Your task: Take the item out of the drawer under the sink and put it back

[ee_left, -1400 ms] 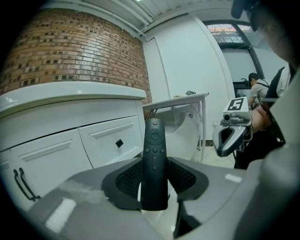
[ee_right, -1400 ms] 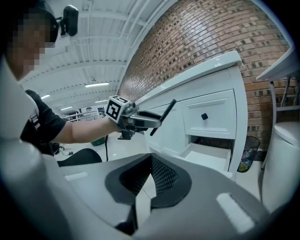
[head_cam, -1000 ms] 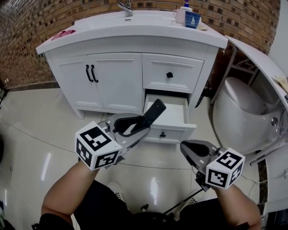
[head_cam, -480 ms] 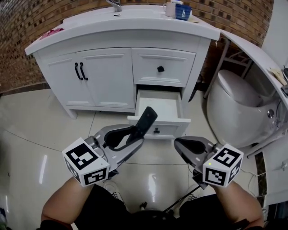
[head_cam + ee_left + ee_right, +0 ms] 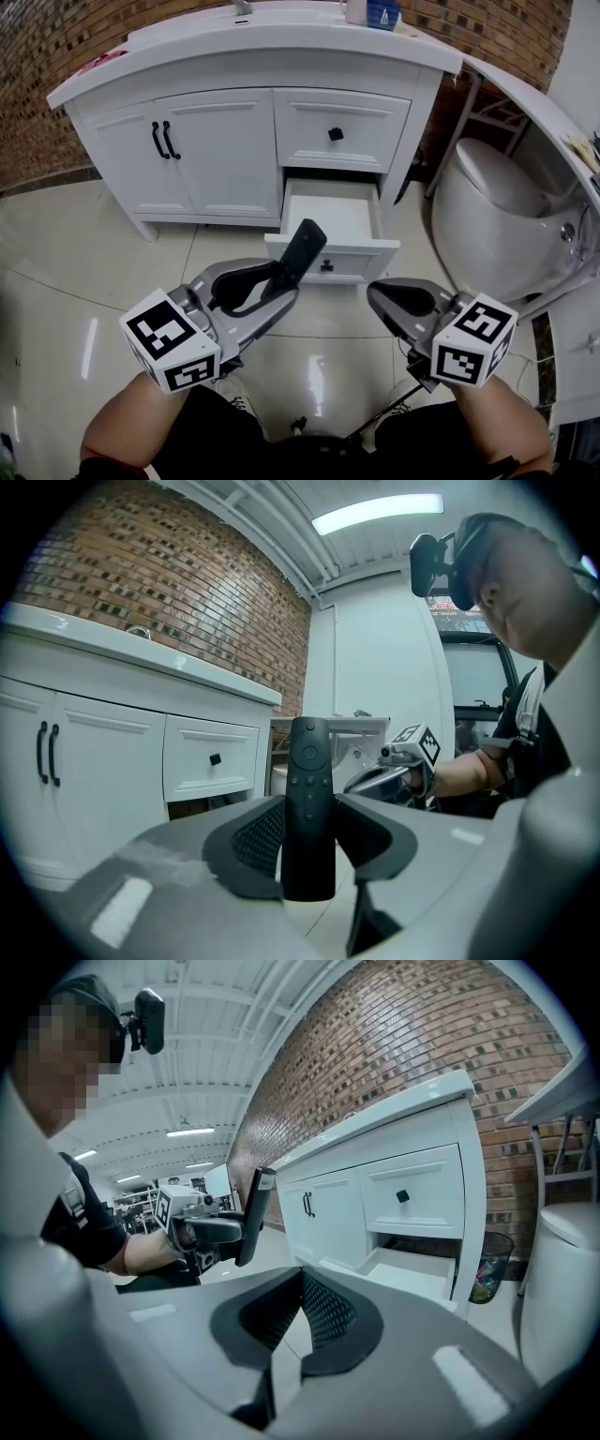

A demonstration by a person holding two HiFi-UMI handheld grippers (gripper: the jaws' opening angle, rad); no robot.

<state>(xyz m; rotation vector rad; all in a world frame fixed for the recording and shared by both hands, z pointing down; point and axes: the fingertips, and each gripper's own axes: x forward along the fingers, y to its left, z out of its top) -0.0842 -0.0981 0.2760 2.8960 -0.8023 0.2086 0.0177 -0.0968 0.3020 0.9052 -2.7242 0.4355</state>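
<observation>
A black remote control (image 5: 302,253) stands upright between the jaws of my left gripper (image 5: 281,283), which is shut on its lower half. It hangs in the air just in front of the open lower drawer (image 5: 342,263) of the white sink cabinet (image 5: 225,159). In the left gripper view the remote (image 5: 307,789) faces the camera with its buttons showing. My right gripper (image 5: 377,292) is held lower right of the drawer, its jaws together and nothing in them. From the right gripper view the remote (image 5: 251,1215) shows at the left and the drawer (image 5: 405,1274) is bare inside.
Above the open drawer is a shut drawer with a black knob (image 5: 335,134). A white toilet (image 5: 497,225) stands close on the right. Cups (image 5: 375,13) sit on the countertop. A small bin (image 5: 487,1265) stands beside the cabinet. Glossy tiled floor (image 5: 84,281) lies to the left.
The left gripper has drawn back a little from the drawer with the remote and rolled slightly. The right gripper has kept its place.
</observation>
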